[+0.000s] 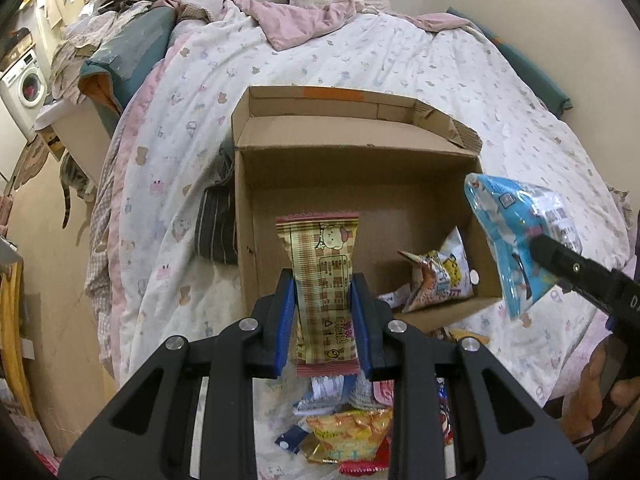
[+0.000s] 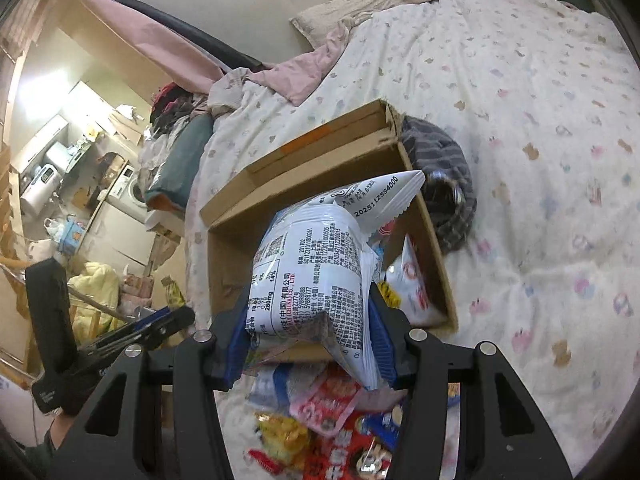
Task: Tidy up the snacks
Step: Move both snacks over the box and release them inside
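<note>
While spread across the bed's printed quilt [image 1: 360,52], with a washing machine [image 1: 28,84] off in the cluttered room: open cardboard box [image 1: 320,184] holding yellow-white packets [image 1: 444,272]; left gripper [image 1: 322,312] clamped on beige checked snack bar [image 1: 320,264], right gripper [image 2: 308,340] clamped on blue-white snack bag [image 2: 312,272], both above the box's near edge. More snack packets [image 1: 352,436] heaped on quilt below.

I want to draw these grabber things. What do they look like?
Both look alike. The left gripper and the right gripper each have a chunky black frame with cut-out holes, round silver bolts, and two flat blue fingers. Seen from the side, the right one has a long black body with small white lettering. No cables or sleeves are clear.
</note>
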Tool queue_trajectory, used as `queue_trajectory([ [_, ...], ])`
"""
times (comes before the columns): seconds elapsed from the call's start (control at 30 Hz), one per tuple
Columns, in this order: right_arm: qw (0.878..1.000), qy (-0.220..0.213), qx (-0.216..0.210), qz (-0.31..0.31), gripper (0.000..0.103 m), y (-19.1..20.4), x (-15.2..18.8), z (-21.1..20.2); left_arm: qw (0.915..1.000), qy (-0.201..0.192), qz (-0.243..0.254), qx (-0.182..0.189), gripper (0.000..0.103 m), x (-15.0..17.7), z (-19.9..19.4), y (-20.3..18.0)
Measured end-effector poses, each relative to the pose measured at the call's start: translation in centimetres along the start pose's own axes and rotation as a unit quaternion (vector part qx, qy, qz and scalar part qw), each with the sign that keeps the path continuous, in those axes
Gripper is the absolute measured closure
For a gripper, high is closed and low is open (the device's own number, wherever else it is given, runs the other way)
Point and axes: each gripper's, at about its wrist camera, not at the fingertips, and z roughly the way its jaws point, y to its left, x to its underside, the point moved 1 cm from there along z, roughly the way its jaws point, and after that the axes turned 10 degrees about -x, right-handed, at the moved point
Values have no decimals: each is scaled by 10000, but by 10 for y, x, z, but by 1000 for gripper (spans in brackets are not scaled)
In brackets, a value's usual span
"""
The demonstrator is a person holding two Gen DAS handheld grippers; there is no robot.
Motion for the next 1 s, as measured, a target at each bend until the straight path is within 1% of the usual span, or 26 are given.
queue_trajectory([
  [0.17,10000,8,66,48,49,-6,-21,16,9999,-43,126,-45,80,-18,9,-8],
  [0.33,9997,83,211,16,49,-14,-35,39,9999,-47,137,42,80,-19,29,-6],
  [0.53,9994,247,226,131,49,-27,-31,62,9997,-72,214,-32,80,-14,48,-11],
  [0.63,9989,367,307,9,49,-25,-30,75,9990,-116,414,-155,80,-13,53,-15],
  [0.83,9963,701,453,-190,49,-21,-23,100,9984,-12,516,-214,80,-12,61,-21],
  [1.0,9960,682,571,-79,49,-28,-19,99,9980,94,598,-155,80,-9,67,-31],
])
